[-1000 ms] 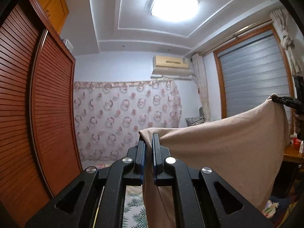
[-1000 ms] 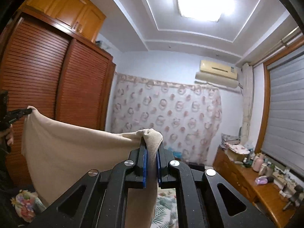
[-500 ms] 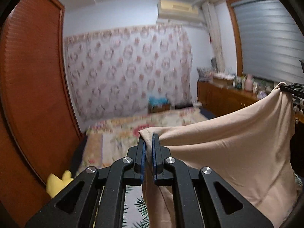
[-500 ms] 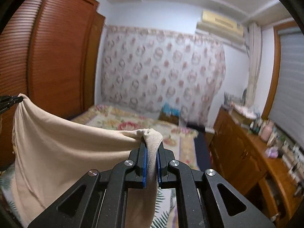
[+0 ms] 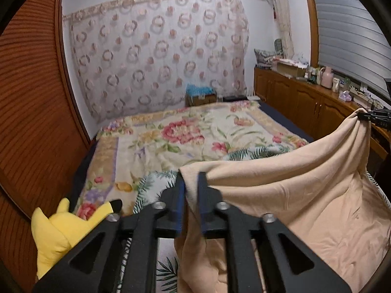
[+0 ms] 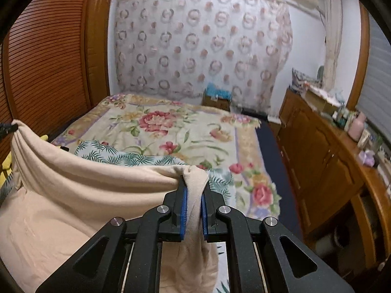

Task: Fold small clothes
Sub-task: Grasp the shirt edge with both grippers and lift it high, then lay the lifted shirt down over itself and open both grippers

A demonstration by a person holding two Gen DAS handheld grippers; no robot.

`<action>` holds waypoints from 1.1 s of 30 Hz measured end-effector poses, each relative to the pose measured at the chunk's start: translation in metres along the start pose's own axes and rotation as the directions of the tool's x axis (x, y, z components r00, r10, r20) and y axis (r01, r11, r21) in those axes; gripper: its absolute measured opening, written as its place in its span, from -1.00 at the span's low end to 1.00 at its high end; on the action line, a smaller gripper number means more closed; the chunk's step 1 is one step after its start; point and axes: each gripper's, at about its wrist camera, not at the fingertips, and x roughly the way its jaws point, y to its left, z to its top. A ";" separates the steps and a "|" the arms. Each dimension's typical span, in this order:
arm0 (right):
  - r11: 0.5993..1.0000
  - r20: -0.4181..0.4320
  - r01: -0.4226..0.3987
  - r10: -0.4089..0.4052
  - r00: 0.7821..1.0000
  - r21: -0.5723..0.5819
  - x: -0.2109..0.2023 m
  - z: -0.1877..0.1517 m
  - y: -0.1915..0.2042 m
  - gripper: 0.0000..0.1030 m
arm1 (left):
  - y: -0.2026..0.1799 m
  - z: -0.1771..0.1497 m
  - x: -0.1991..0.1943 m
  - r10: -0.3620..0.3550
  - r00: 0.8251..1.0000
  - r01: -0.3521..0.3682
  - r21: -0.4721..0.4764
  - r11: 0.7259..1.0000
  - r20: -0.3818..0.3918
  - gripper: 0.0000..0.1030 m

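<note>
A beige cloth (image 5: 305, 195) hangs stretched between my two grippers, and its lower part rests on the bed. My left gripper (image 5: 191, 178) has one corner between its fingers; its jaws are opening and the cloth sits loosely in the gap. The right gripper (image 6: 194, 183) has the other, bunched corner (image 6: 193, 175) filling the gap between its blue pads; its jaws are opening too. Each wrist view shows the other gripper's tip at the cloth's far corner: the right gripper (image 5: 376, 118) and the left gripper (image 6: 6, 129).
The bed (image 5: 171, 134) has a floral blanket, with a palm-leaf sheet under the cloth. A yellow plush toy (image 5: 56, 232) lies at the bed's left edge by the slatted wardrobe (image 5: 29, 97). A wooden sideboard (image 6: 317, 146) with bottles runs along the right.
Both grippers have come down and tipped from the ceiling toward the bed. The cloth has sunk with them onto the bed. Both pairs of jaws have parted a little.
</note>
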 end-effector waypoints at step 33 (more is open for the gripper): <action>0.987 -0.241 -0.101 0.128 0.962 0.121 0.037 -0.094 -0.053 -0.02 | -0.003 -0.100 0.007 -0.065 0.966 0.063 -0.014 0.998 -0.249 0.06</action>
